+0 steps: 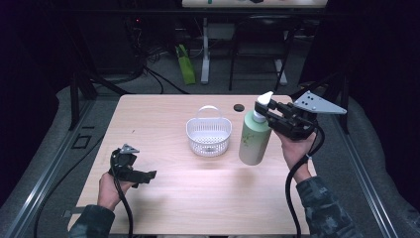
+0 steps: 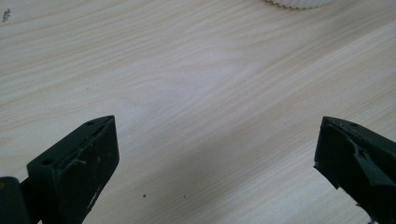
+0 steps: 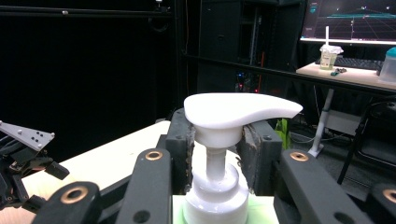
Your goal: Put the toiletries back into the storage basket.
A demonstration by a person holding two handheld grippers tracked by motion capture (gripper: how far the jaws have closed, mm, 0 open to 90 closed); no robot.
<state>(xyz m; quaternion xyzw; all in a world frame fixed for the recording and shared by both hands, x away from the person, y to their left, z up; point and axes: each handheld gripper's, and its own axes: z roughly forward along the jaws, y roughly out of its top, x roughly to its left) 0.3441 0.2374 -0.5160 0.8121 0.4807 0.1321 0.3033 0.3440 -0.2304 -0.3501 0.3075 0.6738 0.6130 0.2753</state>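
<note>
Right gripper [image 1: 267, 110] is clamped on the white pump head of the green bottle [image 1: 254, 139], just right of the white basket [image 1: 208, 134]. Left gripper [image 1: 143, 175] sits near-left on the table [image 1: 163, 198], jaws wide apart with nothing between them.

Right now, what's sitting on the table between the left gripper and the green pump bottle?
In the high view, the white basket stands between the left gripper and the green pump bottle, set a little farther back; otherwise bare wooden table.

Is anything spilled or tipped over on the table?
Nothing is spilled. The green pump bottle leans slightly, because the right gripper grips its white pump neck. The white basket sits upright.
</note>
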